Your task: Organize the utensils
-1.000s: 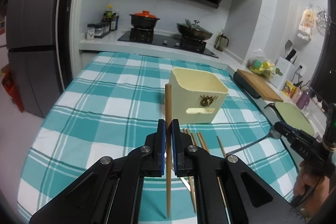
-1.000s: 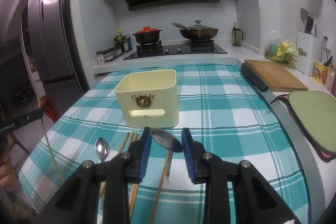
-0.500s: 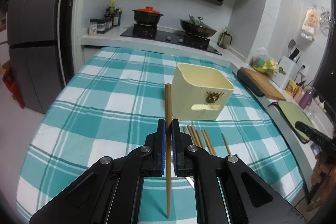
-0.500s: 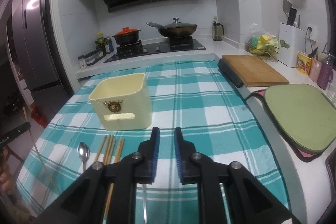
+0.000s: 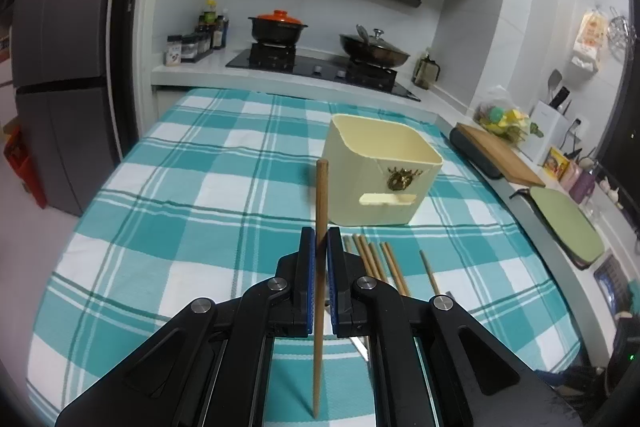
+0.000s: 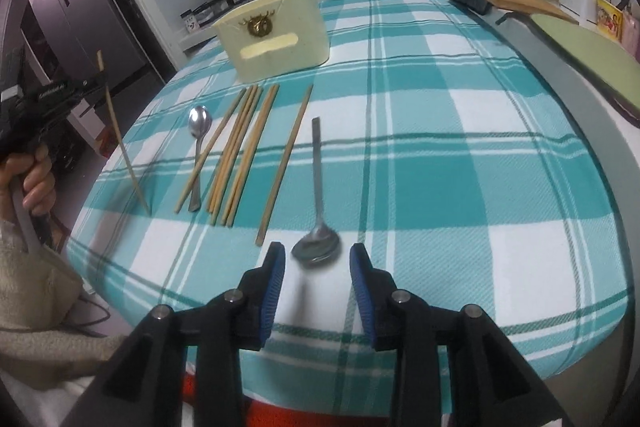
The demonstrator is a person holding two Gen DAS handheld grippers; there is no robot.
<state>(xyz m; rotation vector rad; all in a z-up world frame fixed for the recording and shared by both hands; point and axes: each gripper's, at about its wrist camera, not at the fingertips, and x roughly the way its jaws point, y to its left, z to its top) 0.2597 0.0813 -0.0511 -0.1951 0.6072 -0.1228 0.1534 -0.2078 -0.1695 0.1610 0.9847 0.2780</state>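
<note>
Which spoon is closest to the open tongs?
The spoon with its bowl toward the right tongs, lying right of the chopsticks. The other spoon lies farther off, left of them.

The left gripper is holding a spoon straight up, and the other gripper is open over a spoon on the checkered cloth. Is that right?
Not quite. The left gripper is shut on a wooden chopstick, not a spoon; the left wrist view shows it. The rest holds: the right gripper is open, its jaws just widened, above the spoon lying on the checkered cloth.
</note>
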